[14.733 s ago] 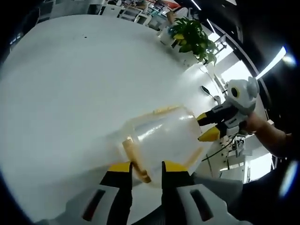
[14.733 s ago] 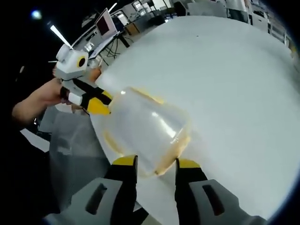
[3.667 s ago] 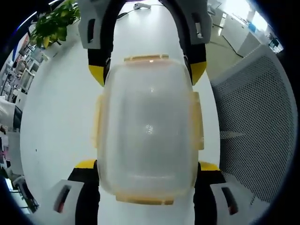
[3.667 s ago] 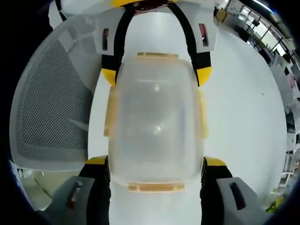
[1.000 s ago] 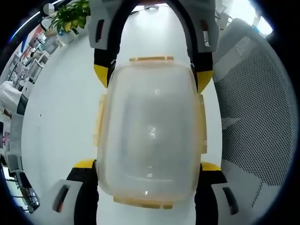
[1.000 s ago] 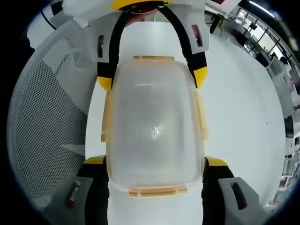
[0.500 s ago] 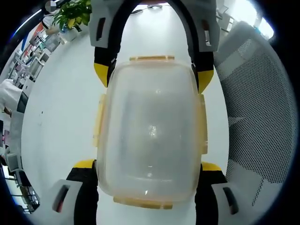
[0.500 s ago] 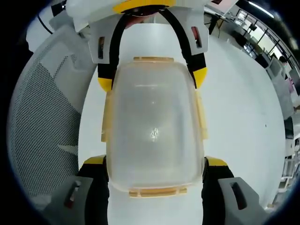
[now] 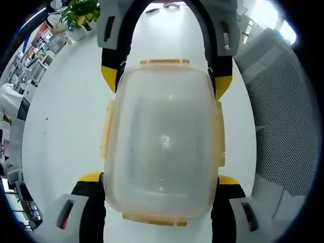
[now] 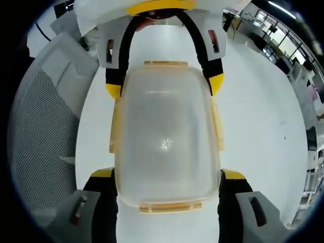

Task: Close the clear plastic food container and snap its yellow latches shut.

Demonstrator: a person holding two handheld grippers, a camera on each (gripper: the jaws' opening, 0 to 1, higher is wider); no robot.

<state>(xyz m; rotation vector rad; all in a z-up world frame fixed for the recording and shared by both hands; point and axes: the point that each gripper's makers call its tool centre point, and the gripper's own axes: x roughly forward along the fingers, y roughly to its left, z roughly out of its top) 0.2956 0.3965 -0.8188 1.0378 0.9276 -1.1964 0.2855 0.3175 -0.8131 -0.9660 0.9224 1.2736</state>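
The clear plastic food container (image 9: 162, 142) with its lid on sits lengthwise between both grippers above the white table (image 9: 66, 116). Yellow latches (image 9: 106, 129) lie flat along its long sides and on both short ends. My left gripper (image 9: 159, 178) clasps the near end, yellow-tipped jaws pressed on either side. The right gripper (image 9: 165, 83) clasps the far end the same way. In the right gripper view the container (image 10: 167, 136) shows with its side latches (image 10: 218, 126). There my right gripper (image 10: 168, 175) holds the near end and the left gripper (image 10: 164, 87) the far end.
A grey mesh chair (image 9: 283, 126) stands beside the table, on the left in the right gripper view (image 10: 40, 136). A potted plant (image 9: 81, 10) sits at the table's far side. Office desks (image 10: 283, 40) lie beyond the table.
Container and both grippers keep the same hold on each other. The background has slid a little in both views, so the hands and container have moved together over the table.
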